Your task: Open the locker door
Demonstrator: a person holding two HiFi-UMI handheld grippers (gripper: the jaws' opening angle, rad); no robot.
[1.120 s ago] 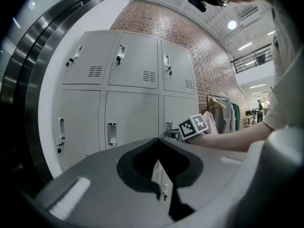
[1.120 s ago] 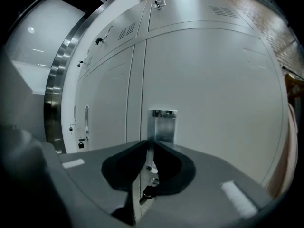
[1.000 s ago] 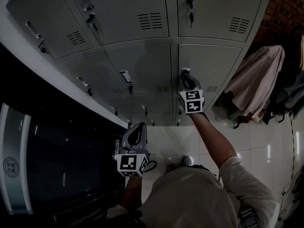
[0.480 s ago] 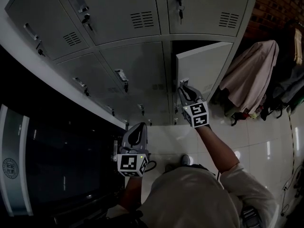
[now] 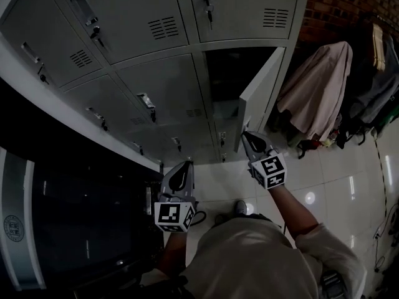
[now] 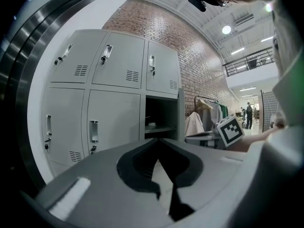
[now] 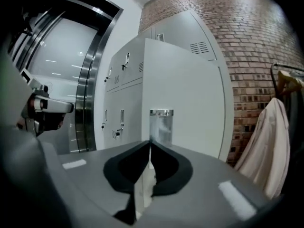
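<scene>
A grey bank of lockers (image 5: pixel 156 86) fills the upper part of the head view, standing against a brick wall (image 5: pixel 336 5) on a pale tiled floor (image 5: pixel 336 185). The locker door (image 5: pixel 260 92) in the middle row of the right-hand column stands swung out on its right-side hinges, showing a dark compartment (image 5: pixel 230 73) behind it; the other doors in view are closed. A pale coat (image 5: pixel 315 86) hangs on a rack to the right of the lockers. The left gripper (image 5: pixel 186 164) is held low and well apart from the lockers, pointing toward them, its jaws together with nothing between them. The right gripper (image 5: pixel 245 134) sits just at the free lower edge of the open door; its jaws are closing, the tips nearly meeting and empty. The door's metal handle (image 7: pixel 161 125) stands just beyond those tips.
</scene>
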